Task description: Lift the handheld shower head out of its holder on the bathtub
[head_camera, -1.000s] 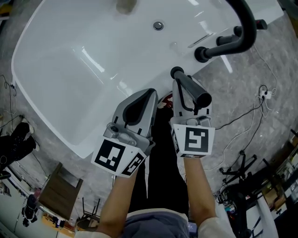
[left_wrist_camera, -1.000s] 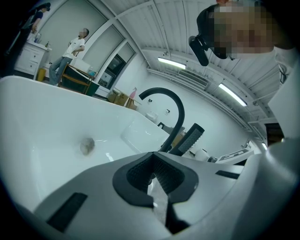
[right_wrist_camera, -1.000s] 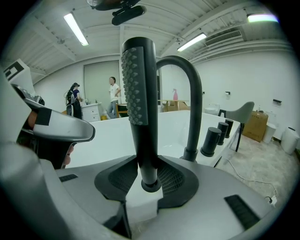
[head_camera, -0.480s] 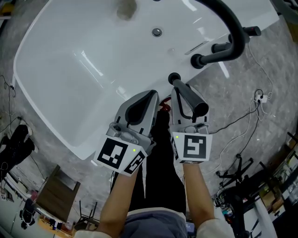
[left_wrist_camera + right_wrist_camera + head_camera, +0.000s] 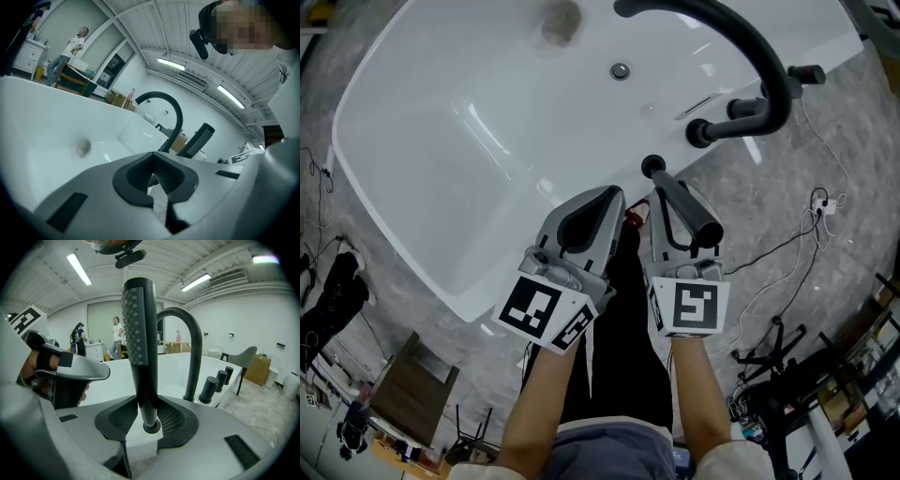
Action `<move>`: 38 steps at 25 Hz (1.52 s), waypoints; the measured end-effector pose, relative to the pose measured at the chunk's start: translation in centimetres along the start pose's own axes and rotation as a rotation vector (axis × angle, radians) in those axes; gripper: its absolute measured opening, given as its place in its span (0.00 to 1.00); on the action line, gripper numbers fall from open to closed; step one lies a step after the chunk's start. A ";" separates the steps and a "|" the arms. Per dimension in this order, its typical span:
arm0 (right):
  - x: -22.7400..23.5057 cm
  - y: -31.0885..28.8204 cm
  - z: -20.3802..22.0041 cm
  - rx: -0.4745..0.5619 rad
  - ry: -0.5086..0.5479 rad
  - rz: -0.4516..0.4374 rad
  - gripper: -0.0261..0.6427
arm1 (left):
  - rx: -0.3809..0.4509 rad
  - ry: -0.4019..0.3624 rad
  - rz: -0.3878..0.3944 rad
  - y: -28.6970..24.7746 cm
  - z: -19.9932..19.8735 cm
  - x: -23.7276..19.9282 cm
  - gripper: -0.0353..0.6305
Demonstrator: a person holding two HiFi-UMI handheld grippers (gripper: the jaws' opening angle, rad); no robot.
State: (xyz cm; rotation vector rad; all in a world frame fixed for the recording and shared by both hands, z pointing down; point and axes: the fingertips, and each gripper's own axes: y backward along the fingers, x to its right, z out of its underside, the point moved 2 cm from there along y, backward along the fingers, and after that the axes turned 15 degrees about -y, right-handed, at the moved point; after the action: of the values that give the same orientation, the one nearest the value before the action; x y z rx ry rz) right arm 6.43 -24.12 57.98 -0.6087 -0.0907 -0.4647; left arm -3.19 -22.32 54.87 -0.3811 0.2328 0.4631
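The handheld shower head (image 5: 684, 208) is a black stick-shaped wand, and my right gripper (image 5: 668, 192) is shut on its lower part. In the right gripper view the wand (image 5: 139, 329) stands upright between the jaws, its nozzle face turned left. Its lower end (image 5: 150, 426) sits just over the white tub rim (image 5: 581, 183). Whether that end is still in a holder is hidden. My left gripper (image 5: 602, 199) hangs beside it over the rim, shut with nothing in it. It also shows in the right gripper view (image 5: 70, 371).
The white bathtub (image 5: 441, 159) fills the upper left, with a drain (image 5: 620, 70) in its floor. A black arched faucet (image 5: 741, 47) and black knobs (image 5: 811, 73) stand on the rim to the right. Cables (image 5: 797, 253) lie on the grey floor. People stand far off (image 5: 116, 336).
The whole scene has slid slightly downward in the head view. Both grippers stay in the same place relative to the tub, the right one still shut on the shower head.
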 end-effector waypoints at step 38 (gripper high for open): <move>-2.6 6.1 -7.1 0.065 0.011 -0.009 0.25 | 0.018 -0.044 0.069 3.0 -6.0 2.2 0.06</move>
State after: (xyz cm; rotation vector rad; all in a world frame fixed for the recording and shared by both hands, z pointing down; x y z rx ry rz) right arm 6.45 -22.72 48.31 -0.5424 -0.0975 -0.4721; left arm -3.47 -21.48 47.85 -0.3462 0.2080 0.5360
